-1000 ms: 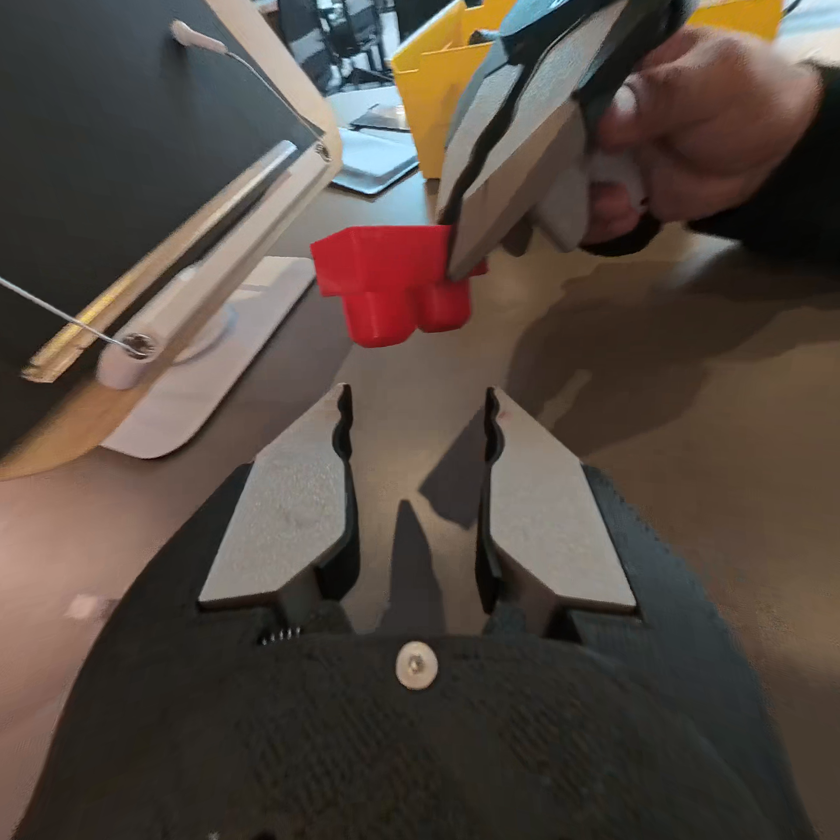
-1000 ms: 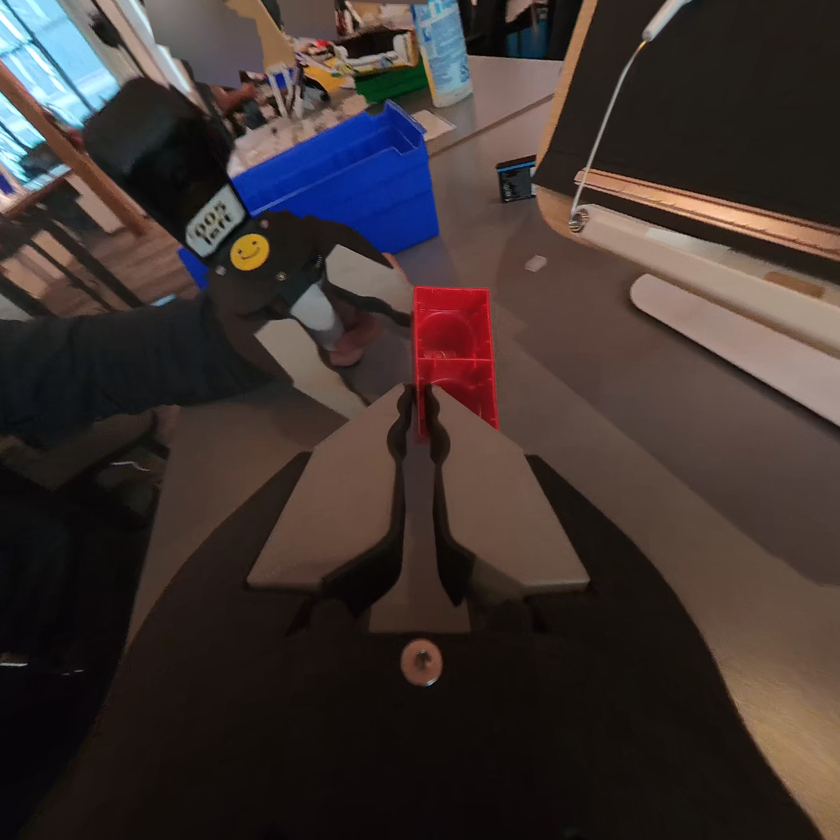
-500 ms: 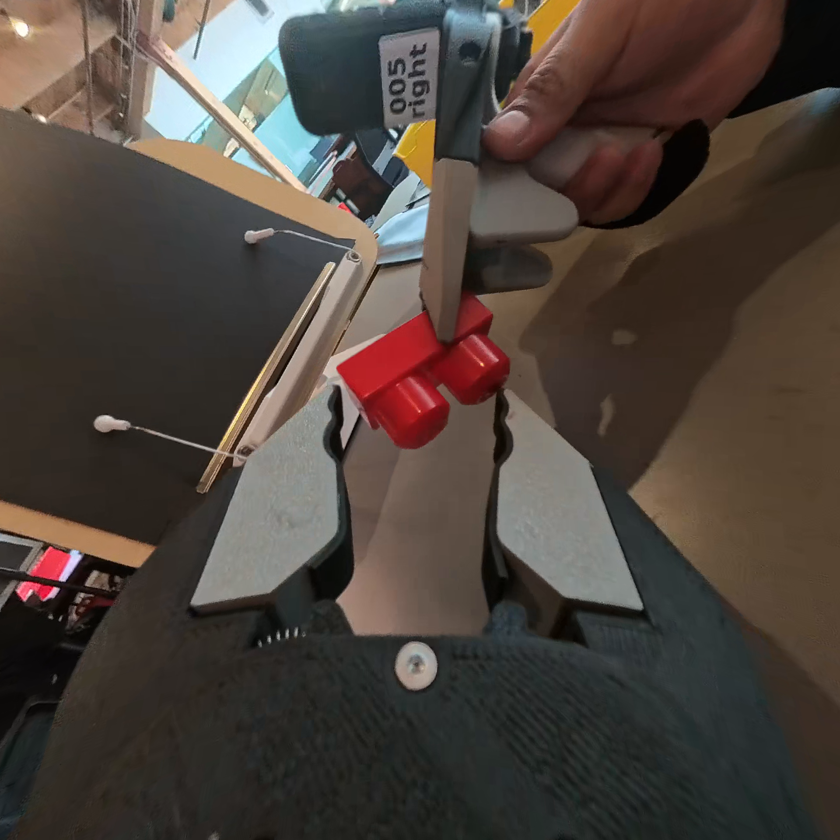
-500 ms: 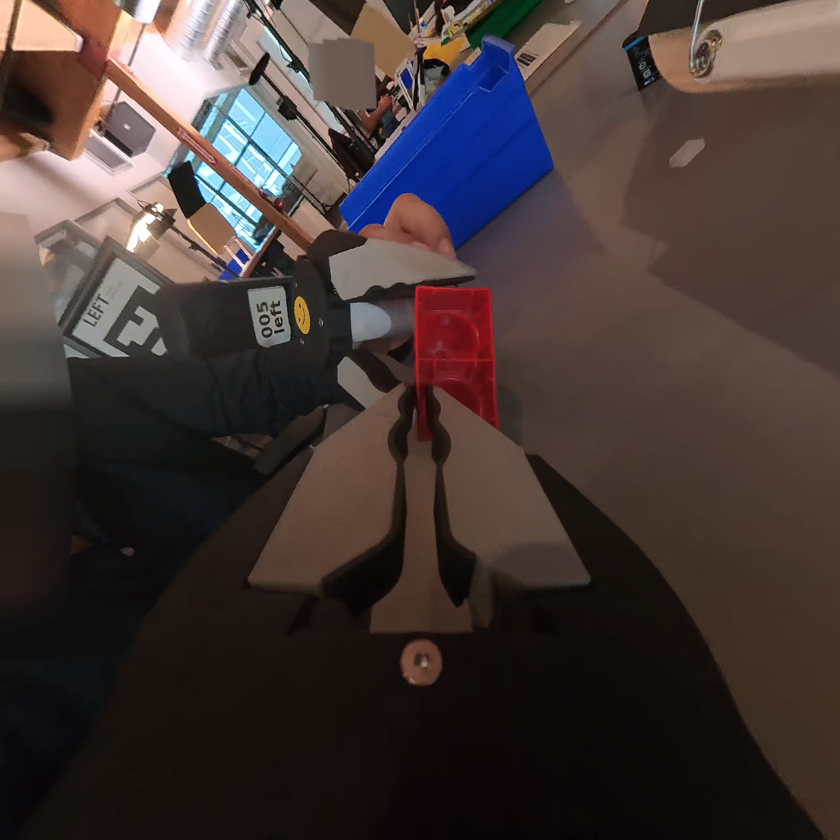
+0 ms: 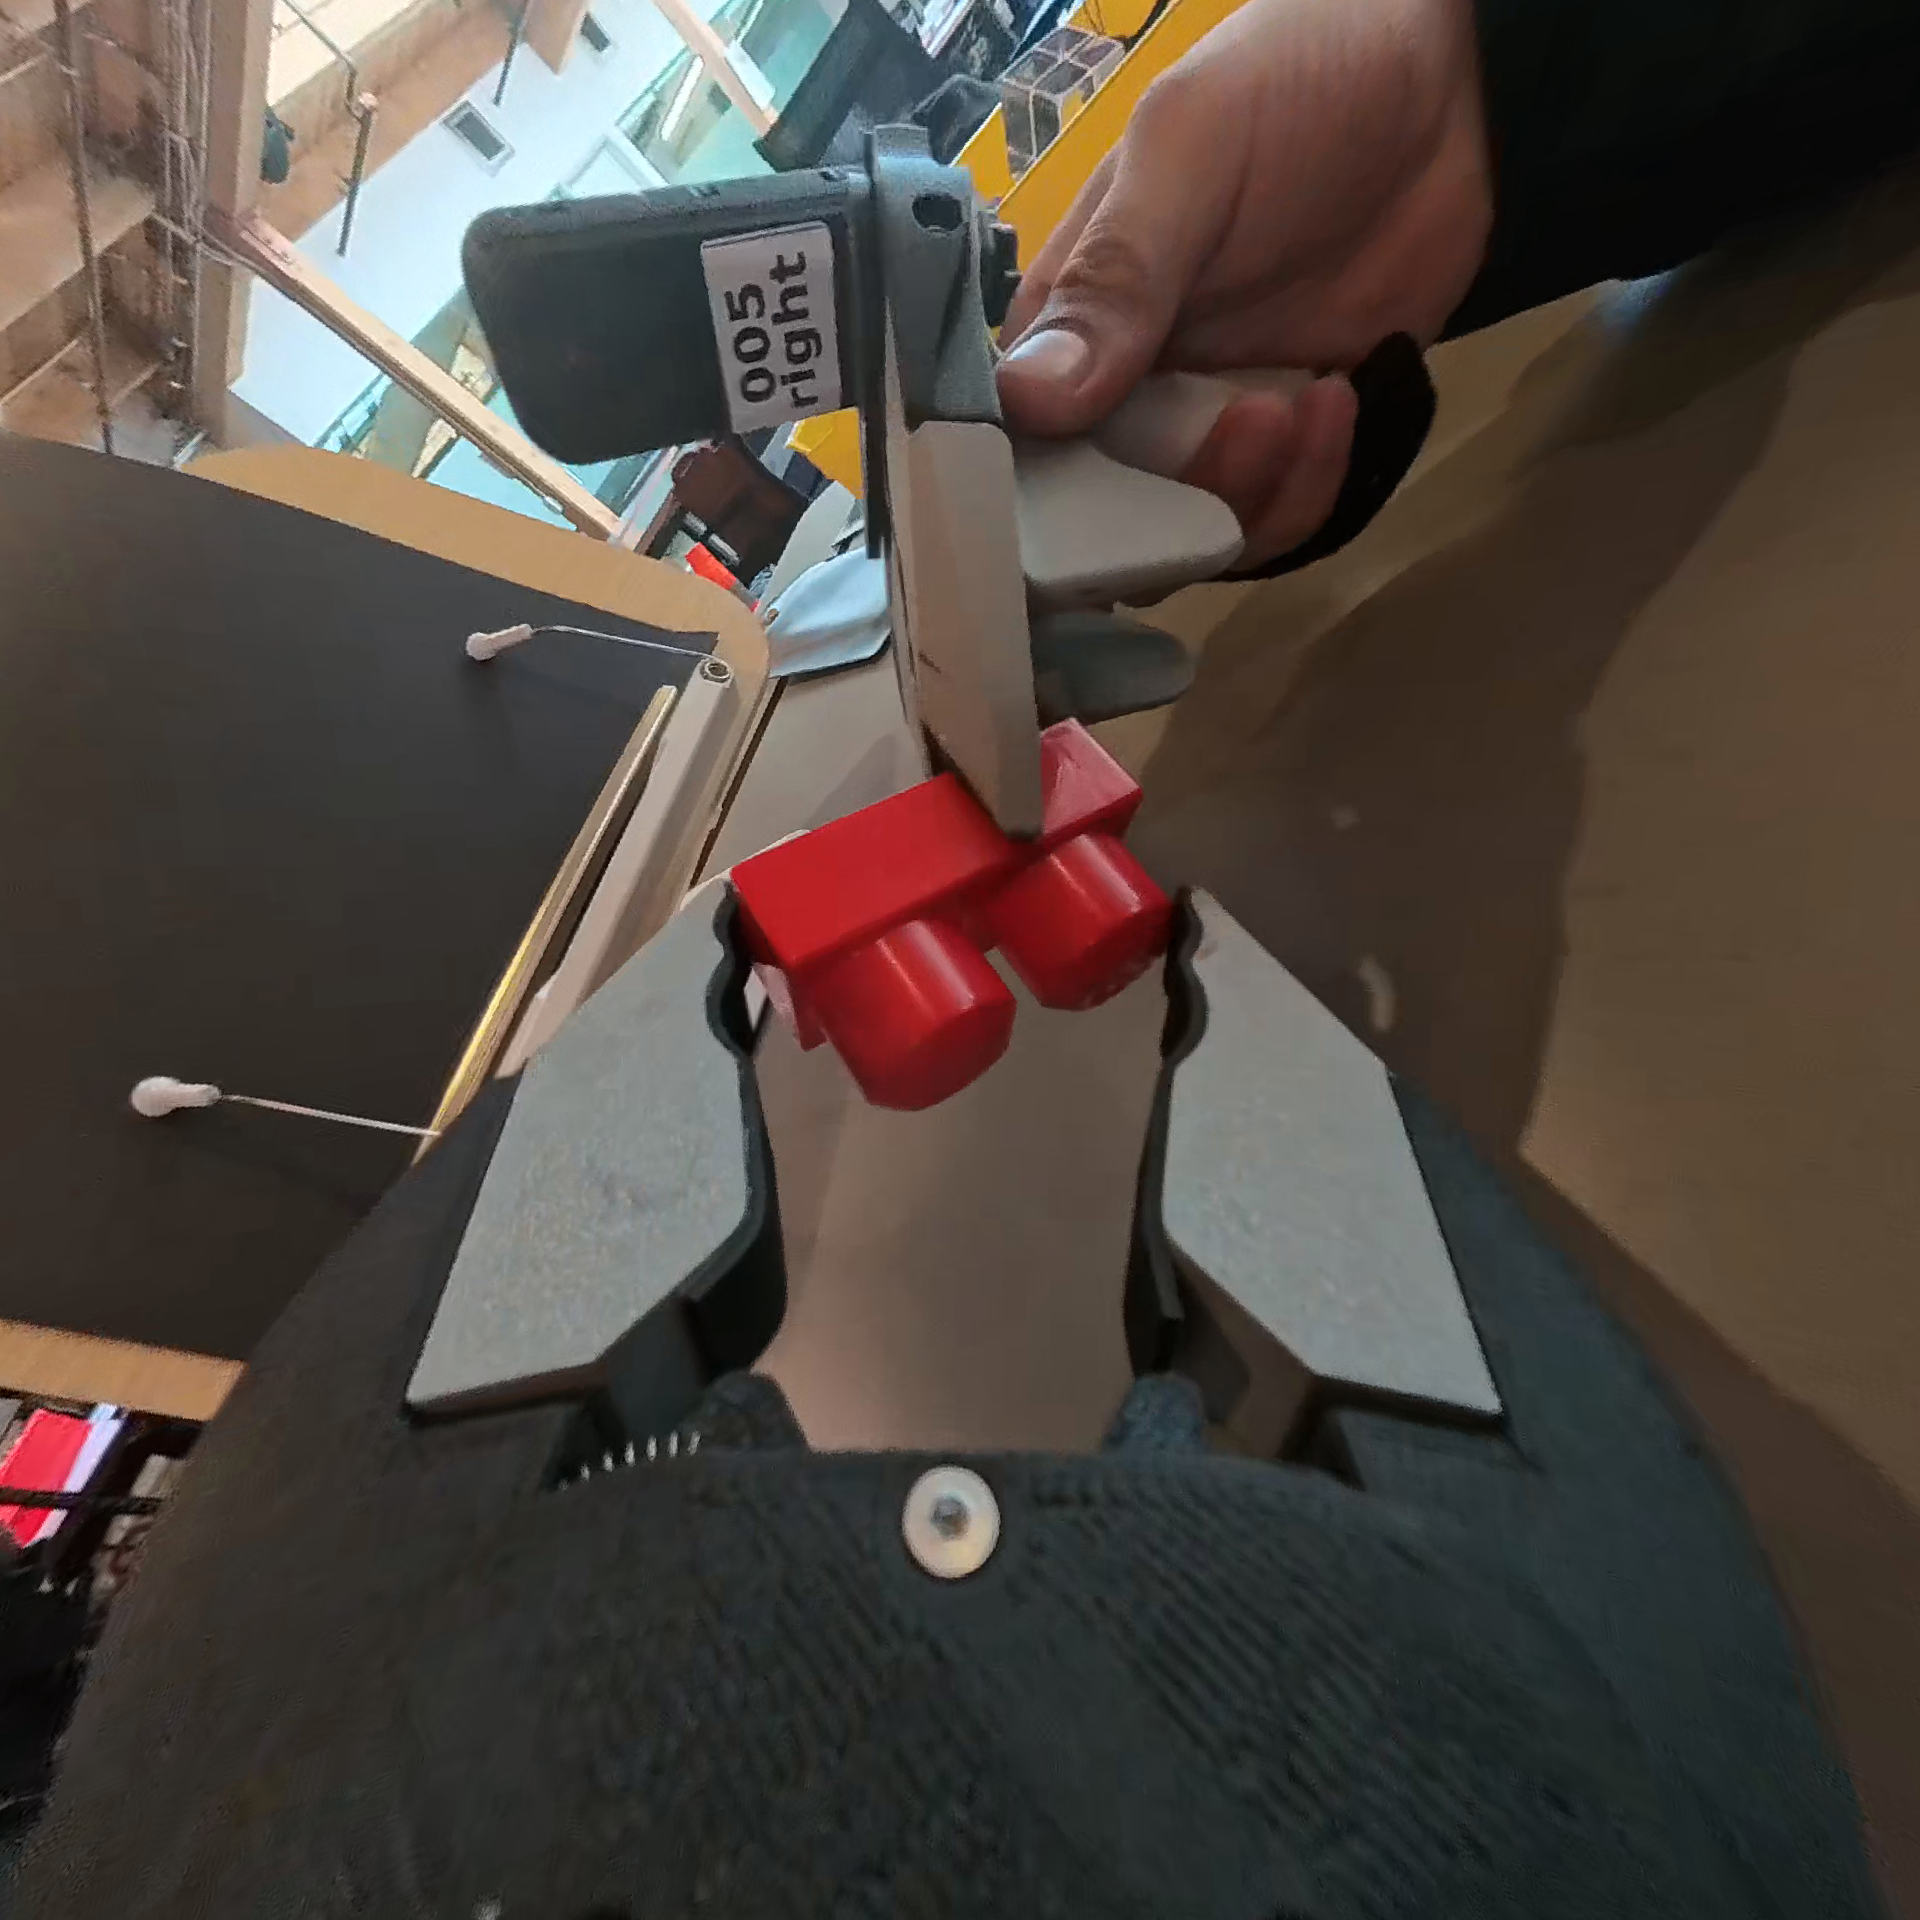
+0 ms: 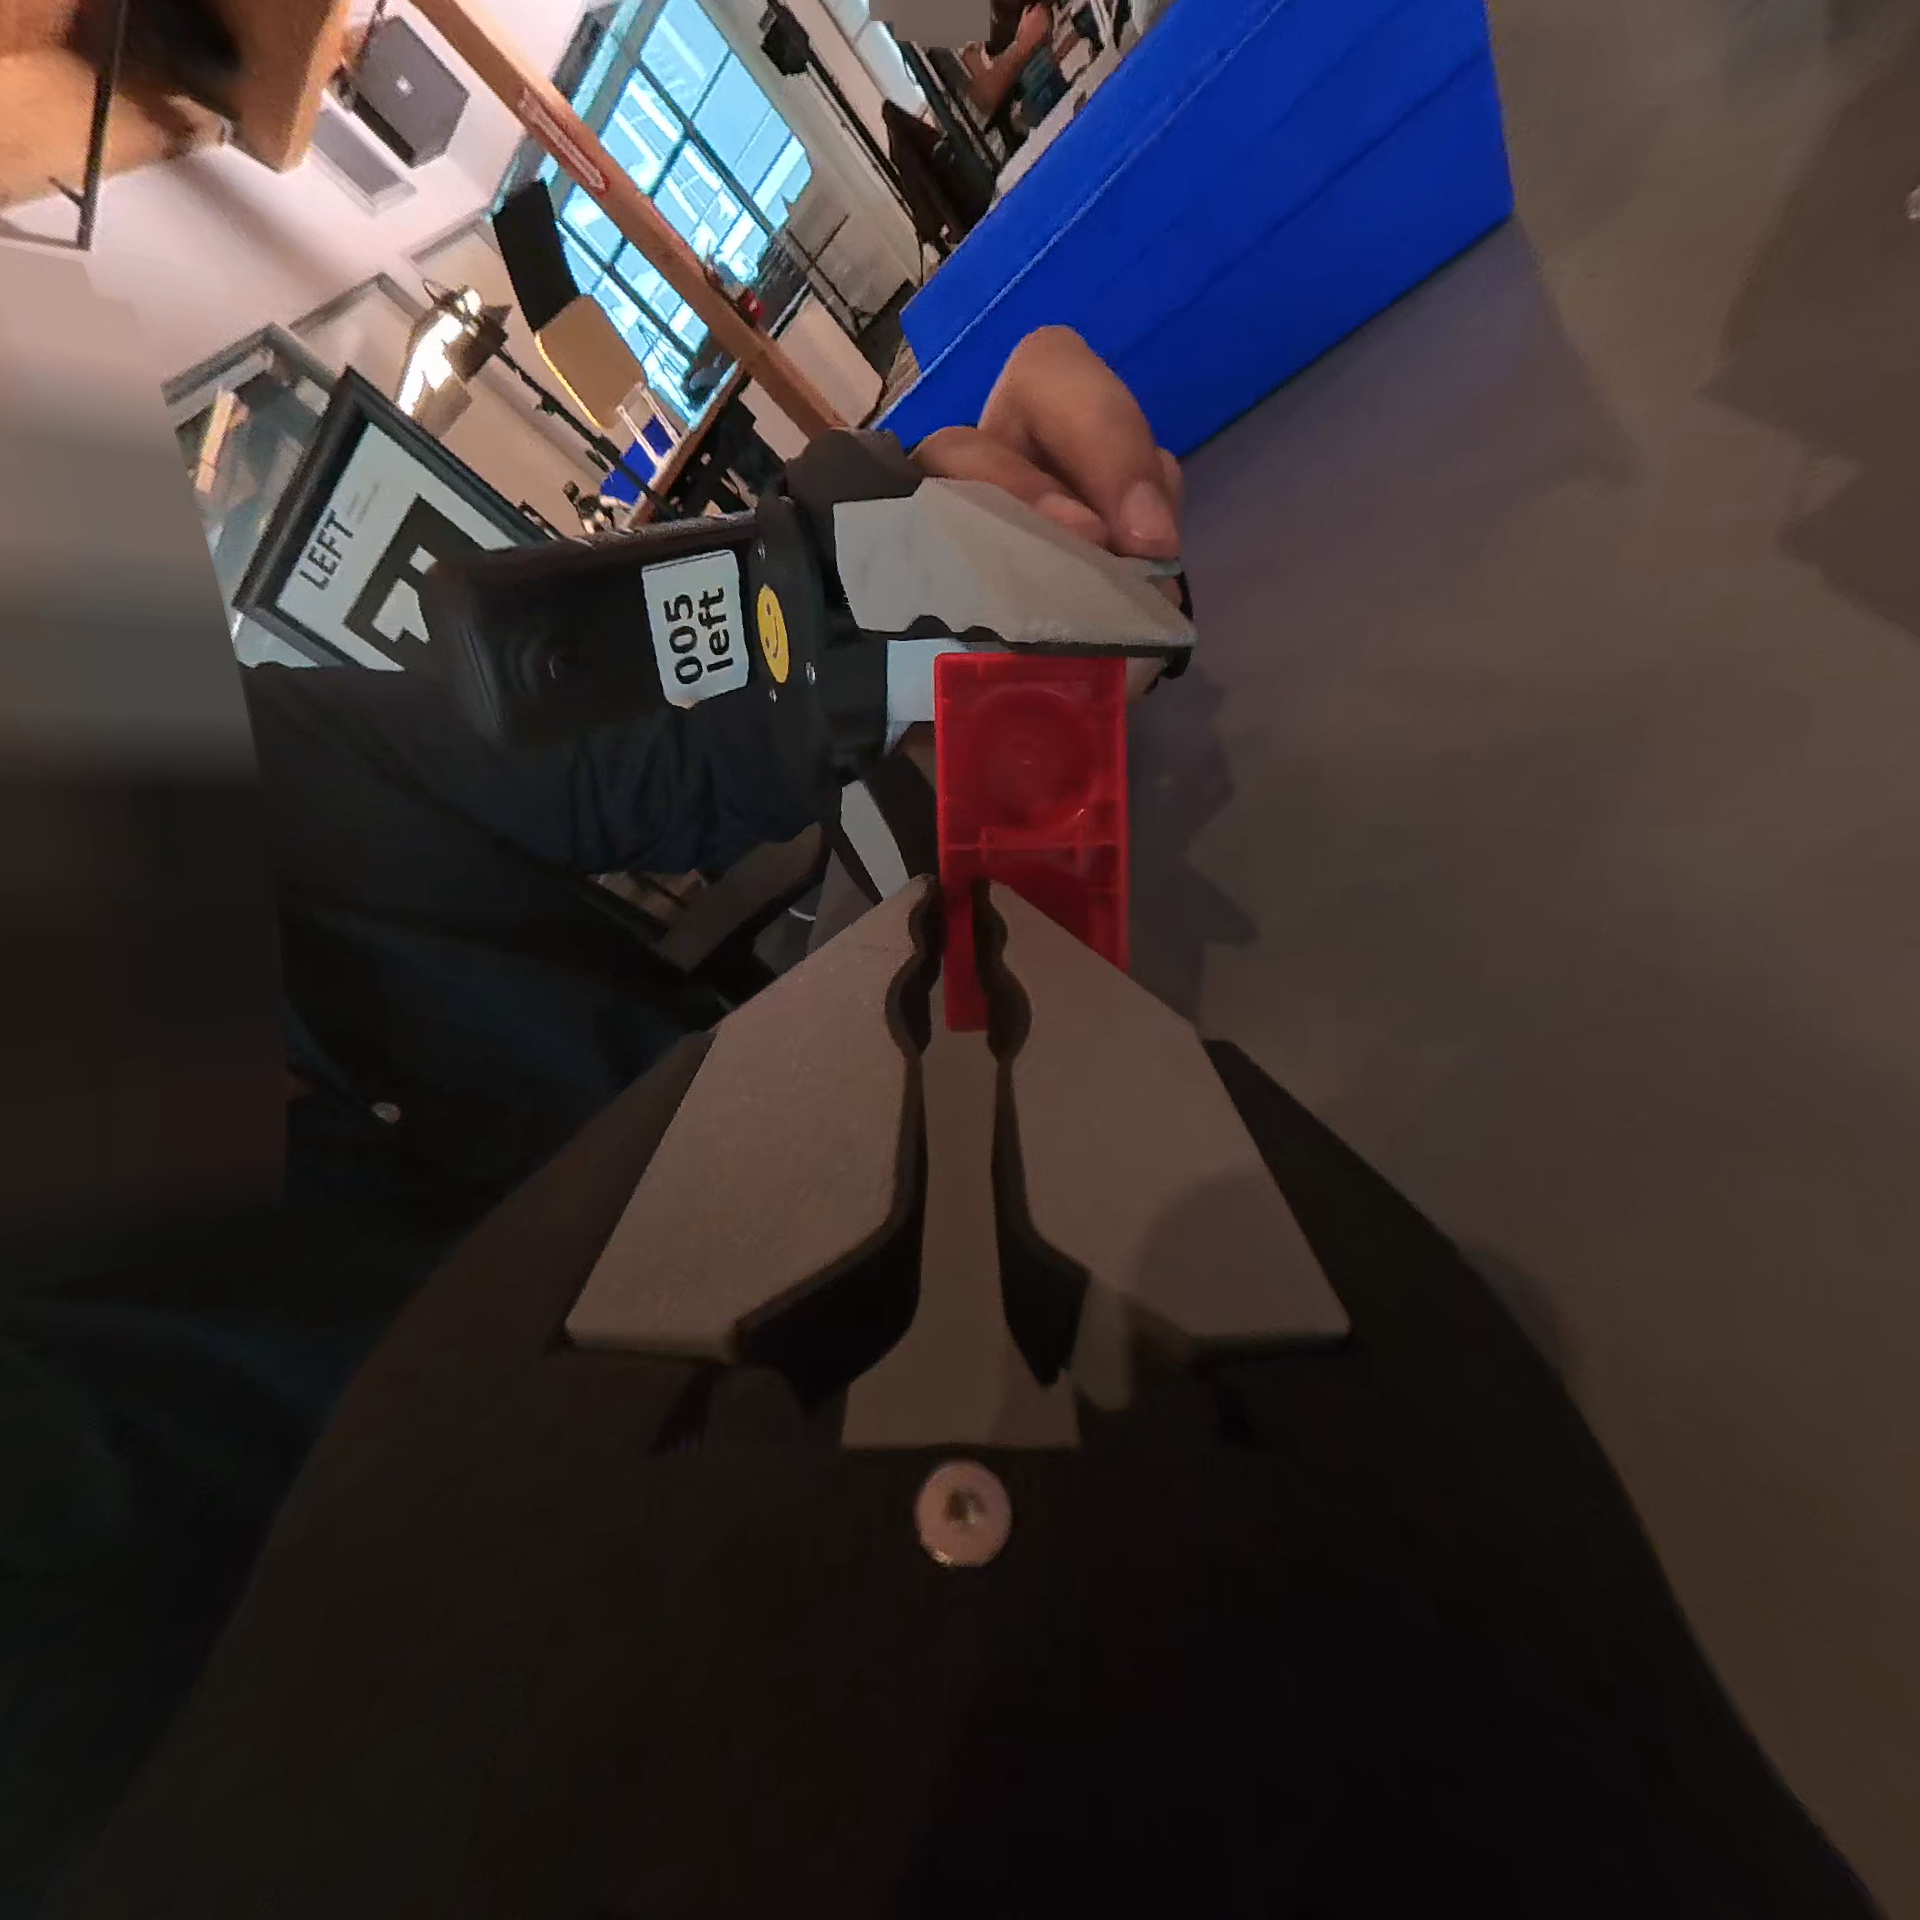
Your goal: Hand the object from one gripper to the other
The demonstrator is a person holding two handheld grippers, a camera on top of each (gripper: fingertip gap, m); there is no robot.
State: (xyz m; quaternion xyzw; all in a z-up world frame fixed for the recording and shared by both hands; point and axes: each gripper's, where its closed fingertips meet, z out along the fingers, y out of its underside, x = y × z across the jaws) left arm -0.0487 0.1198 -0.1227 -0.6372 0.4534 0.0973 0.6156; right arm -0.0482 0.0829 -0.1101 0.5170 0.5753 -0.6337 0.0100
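A red two-stud brick (image 5: 883,894) is held in the air above the table. My right gripper (image 6: 961,904) is shut on the brick's near edge (image 6: 1029,758), whose hollow underside faces that camera. In the left wrist view the right gripper (image 5: 1003,800) comes down from above and pinches the brick's middle. My left gripper (image 5: 956,914) is open, and the brick's studs point at it from between its two fingertips. The left fingertips do not press on the brick. In the right wrist view one left finger (image 6: 997,582) lies just above the brick's far end.
A black board with a wooden rim (image 5: 312,831) leans on a white stand at the left. A yellow bin (image 5: 1039,135) stands behind the hand (image 5: 1247,208) that holds the right gripper. A blue bin (image 6: 1247,208) stands at the back of the grey table (image 6: 1558,935). Both grippers' tips are close together, under 4 cm apart.
The two grippers came together and both tilted. The brick went from well ahead of my open left fingers to between their tips. The right gripper kept its hold.
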